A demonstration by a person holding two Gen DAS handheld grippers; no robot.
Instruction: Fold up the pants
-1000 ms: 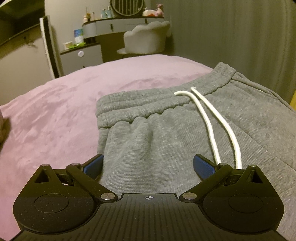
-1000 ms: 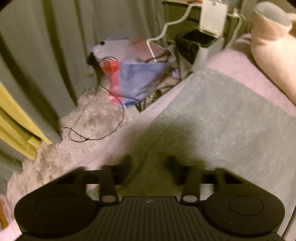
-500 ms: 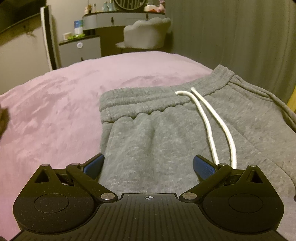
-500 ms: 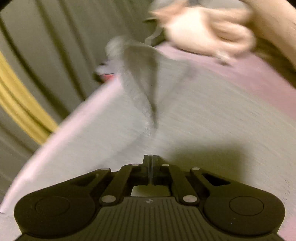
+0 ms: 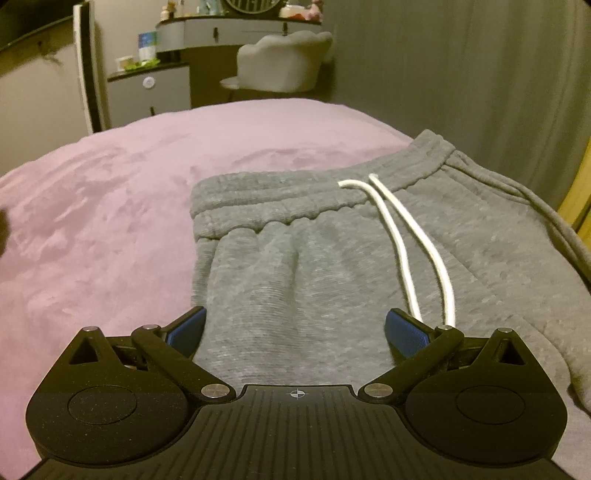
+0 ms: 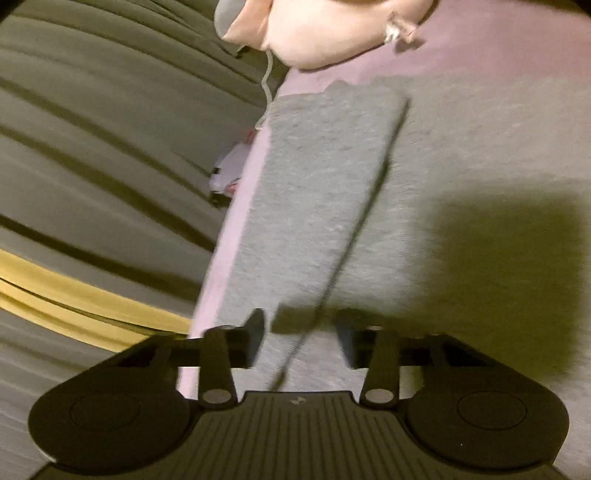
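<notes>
Two grippers work over one pair of grey pants spread on a bed covered by a pink blanket. Left wrist view: the left gripper hovers low above the upper part of the garment, its blue-padded jaws spread wide with nothing clamped between them; the left pad sits at the garment's side edge, the right pad beside the ends of the white drawstring. The ribbed waistband runs across the middle of the view, the drawstring trailing from it toward the gripper. A dressing table and a pale chair stand beyond the bed; grey curtains hang at right. Right wrist view (motion-blurred): the right gripper has just been opening, and its jaws now stand a little apart over a fold edge of the pants; the fabric appears to lie under and between the pads without being pinched. The pants lie along the bed's edge, a pale stuffed item beyond them near the top of the frame.
</notes>
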